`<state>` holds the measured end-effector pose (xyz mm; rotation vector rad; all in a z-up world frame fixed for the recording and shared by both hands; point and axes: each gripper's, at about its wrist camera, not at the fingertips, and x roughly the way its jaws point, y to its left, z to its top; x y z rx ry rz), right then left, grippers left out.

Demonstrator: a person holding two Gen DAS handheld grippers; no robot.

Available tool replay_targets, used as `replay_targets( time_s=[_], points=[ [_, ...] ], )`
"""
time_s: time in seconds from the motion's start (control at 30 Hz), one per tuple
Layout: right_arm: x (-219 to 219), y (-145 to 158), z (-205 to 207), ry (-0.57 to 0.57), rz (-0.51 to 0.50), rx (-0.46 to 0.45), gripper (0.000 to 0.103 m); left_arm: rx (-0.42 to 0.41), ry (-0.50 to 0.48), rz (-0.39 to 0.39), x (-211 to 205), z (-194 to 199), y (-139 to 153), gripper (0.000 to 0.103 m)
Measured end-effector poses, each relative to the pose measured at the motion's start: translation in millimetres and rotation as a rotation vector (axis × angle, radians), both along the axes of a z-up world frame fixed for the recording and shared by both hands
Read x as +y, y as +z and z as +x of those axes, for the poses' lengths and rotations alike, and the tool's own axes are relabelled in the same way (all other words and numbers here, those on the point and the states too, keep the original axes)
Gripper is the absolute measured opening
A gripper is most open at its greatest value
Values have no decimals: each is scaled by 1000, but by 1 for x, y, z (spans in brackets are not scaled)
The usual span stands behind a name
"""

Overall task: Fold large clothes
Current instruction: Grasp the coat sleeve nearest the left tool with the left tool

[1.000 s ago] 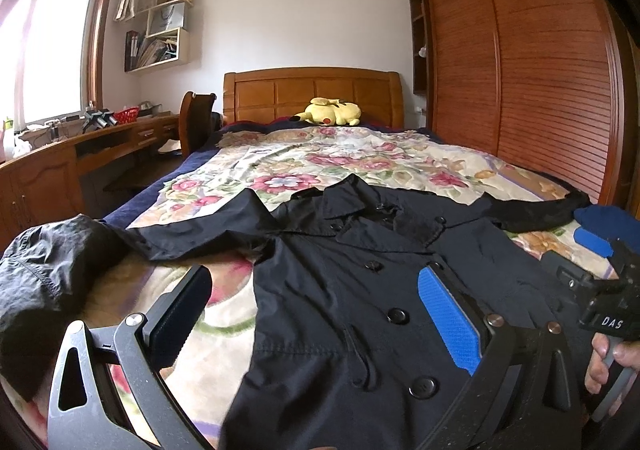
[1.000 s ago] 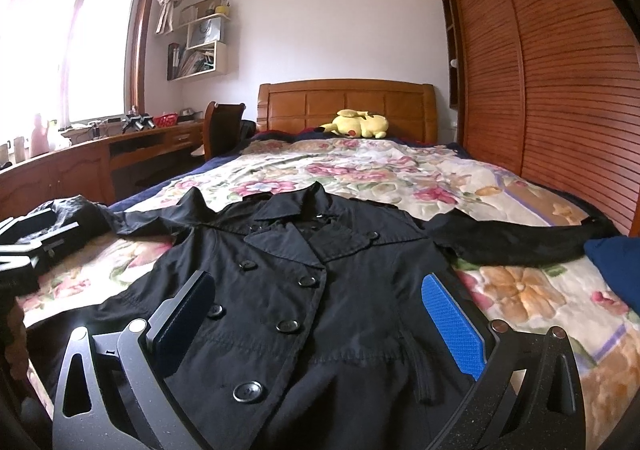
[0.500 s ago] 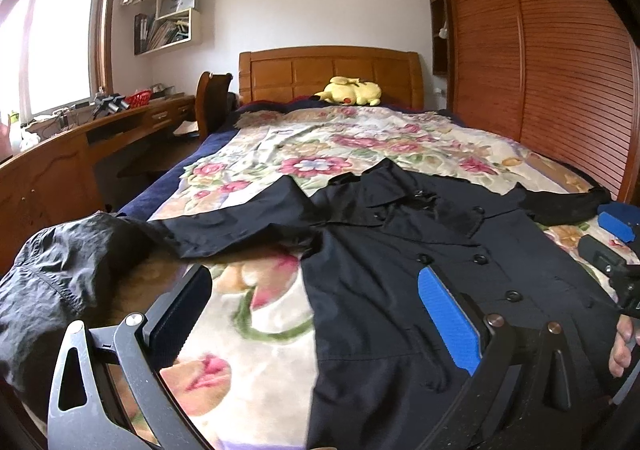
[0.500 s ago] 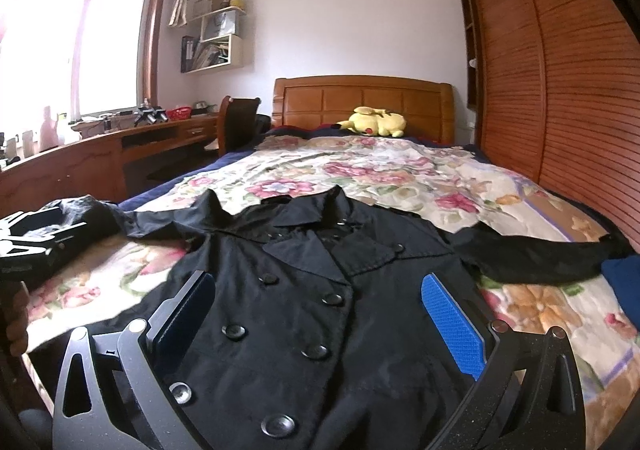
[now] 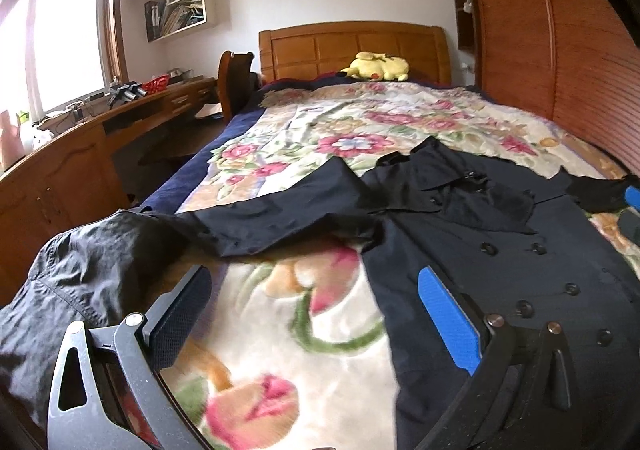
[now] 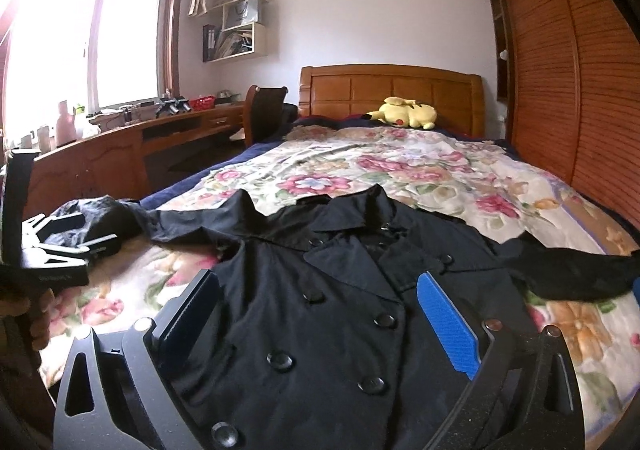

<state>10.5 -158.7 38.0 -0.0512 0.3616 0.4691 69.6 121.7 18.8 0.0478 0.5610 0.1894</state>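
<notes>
On floral bed (image 6: 460, 178), black coat (image 6: 340, 290).

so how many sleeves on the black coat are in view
2. The desk-side sleeve stretches out flat, its far end bunched up; the wardrobe-side sleeve lies out the other way. Neither is folded in yet.

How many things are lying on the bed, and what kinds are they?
Black coats: 1
Yellow plush toys: 1
Flowered blankets: 1
Total: 3

Both the left gripper and the right gripper hang open above the bed, holding nothing.
</notes>
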Motion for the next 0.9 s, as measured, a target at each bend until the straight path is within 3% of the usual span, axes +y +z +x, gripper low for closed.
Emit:
replay_targets(
  time_s=[0.4, 0.9],
  points=[
    [16, -2, 14, 30, -41, -35, 99, 110, 56, 27, 34, 54, -28, 103],
    [24, -7, 60, 74, -64, 52, 99, 284, 70, 53, 62, 127, -68, 101]
  ],
)
